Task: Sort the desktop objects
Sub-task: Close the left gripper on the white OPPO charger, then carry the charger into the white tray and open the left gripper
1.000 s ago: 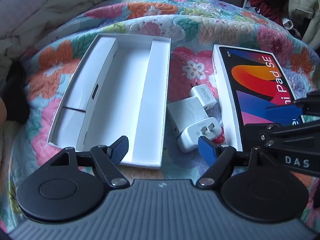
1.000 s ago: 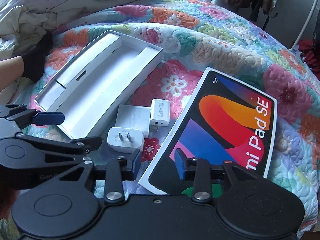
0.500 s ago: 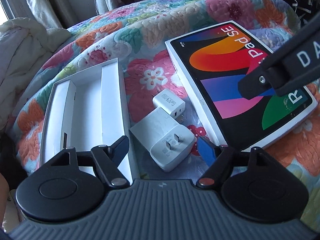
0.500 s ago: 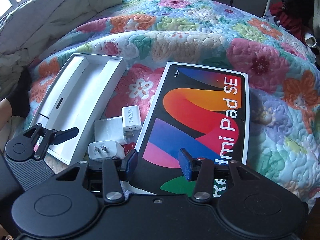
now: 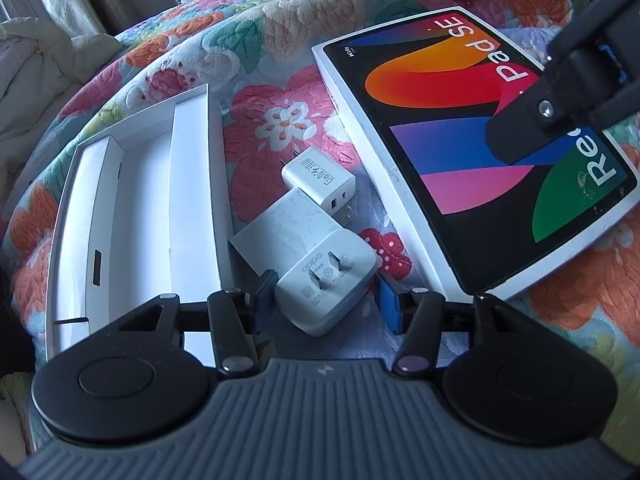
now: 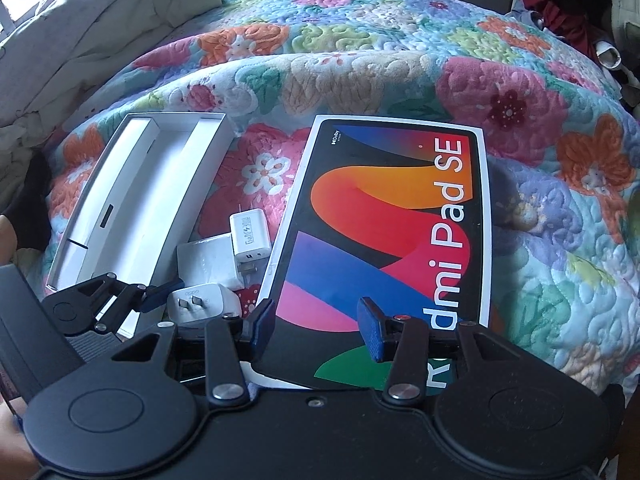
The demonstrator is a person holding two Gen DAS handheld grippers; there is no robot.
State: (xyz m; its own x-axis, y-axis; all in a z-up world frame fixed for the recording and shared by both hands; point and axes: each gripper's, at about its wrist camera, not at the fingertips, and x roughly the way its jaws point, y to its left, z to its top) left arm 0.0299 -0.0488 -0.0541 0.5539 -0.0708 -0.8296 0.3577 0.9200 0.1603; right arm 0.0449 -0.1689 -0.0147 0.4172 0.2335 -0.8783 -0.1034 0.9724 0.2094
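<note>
A white Oppo charger lies prongs up on the floral quilt, between the fingers of my open left gripper; it also shows in the right wrist view. Behind it lie a flat white adapter and a small white GaN charger. An open white box tray lies to the left. A Redmi Pad SE box lies to the right, with my open right gripper hovering over its near end.
The floral quilt covers the whole bed. A rumpled white duvet lies at the far left. Clothes hang at the back right. The right gripper's arm crosses above the tablet box in the left wrist view.
My left gripper has swung right and moved in until its fingers sit either side of the Oppo charger. My right gripper has shifted over the tablet box's near end.
</note>
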